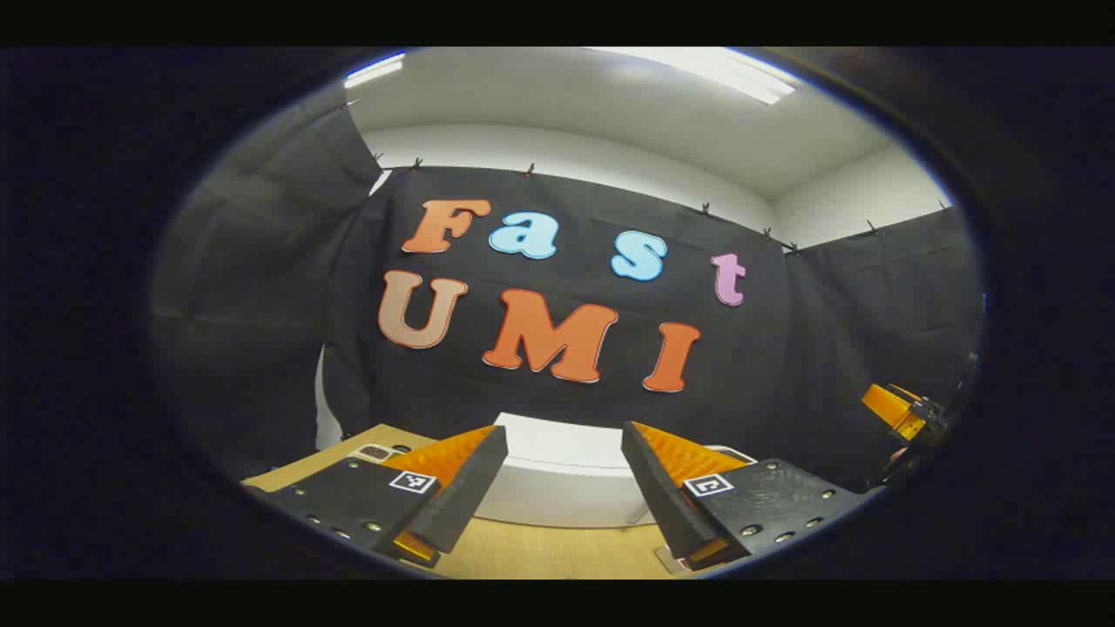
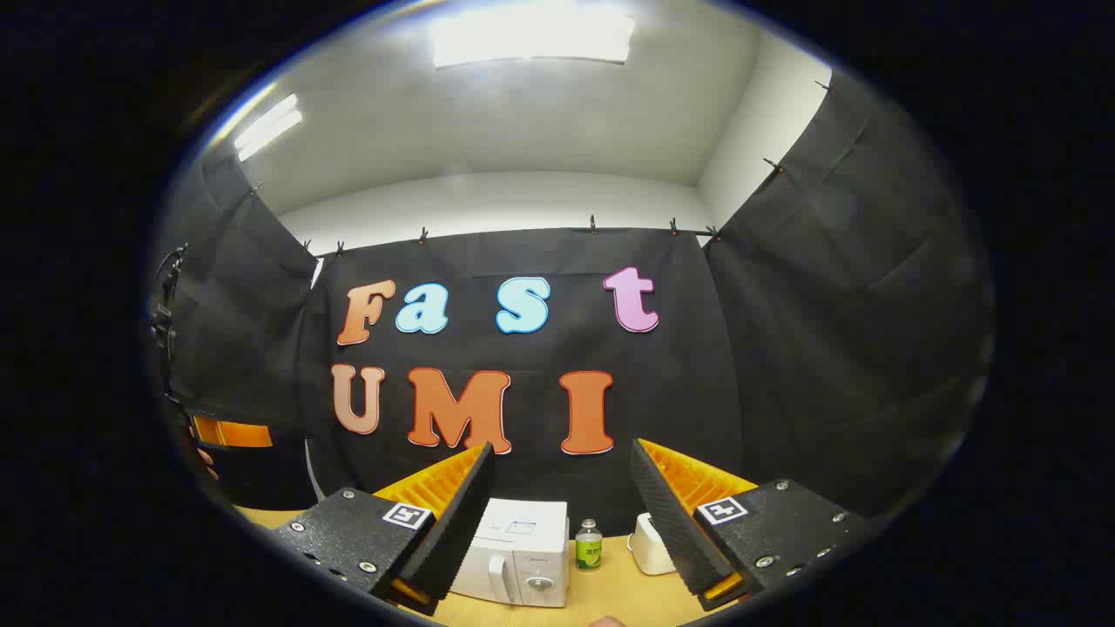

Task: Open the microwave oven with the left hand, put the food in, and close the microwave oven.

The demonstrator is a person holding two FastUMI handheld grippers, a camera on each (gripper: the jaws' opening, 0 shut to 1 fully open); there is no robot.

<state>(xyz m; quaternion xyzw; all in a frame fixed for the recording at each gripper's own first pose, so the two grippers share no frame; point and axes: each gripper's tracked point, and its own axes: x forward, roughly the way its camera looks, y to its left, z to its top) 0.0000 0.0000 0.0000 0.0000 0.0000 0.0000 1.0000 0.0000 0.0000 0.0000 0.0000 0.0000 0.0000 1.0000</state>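
Black cloth walls close in a pale wooden desk (image 2: pixel 610 592). Going left to right in the right gripper view: the white microwave oven (image 2: pixel 516 552) stands near the desk's far edge, door shut, handle and dial on its right side; a small green-labelled bottle (image 2: pixel 589 545) stands just beside it; then a white object (image 2: pixel 649 543). The right gripper (image 2: pixel 562 514) and the left gripper (image 1: pixel 564 483) both have jaws spread wide, holding nothing.

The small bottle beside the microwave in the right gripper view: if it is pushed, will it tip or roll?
The small bottle stands upright and looks tall for its narrow base, so a push near its cap would probably tip it. Its body seems round, so once down it may roll on the smooth wooden table. It stands apart from the microwave.
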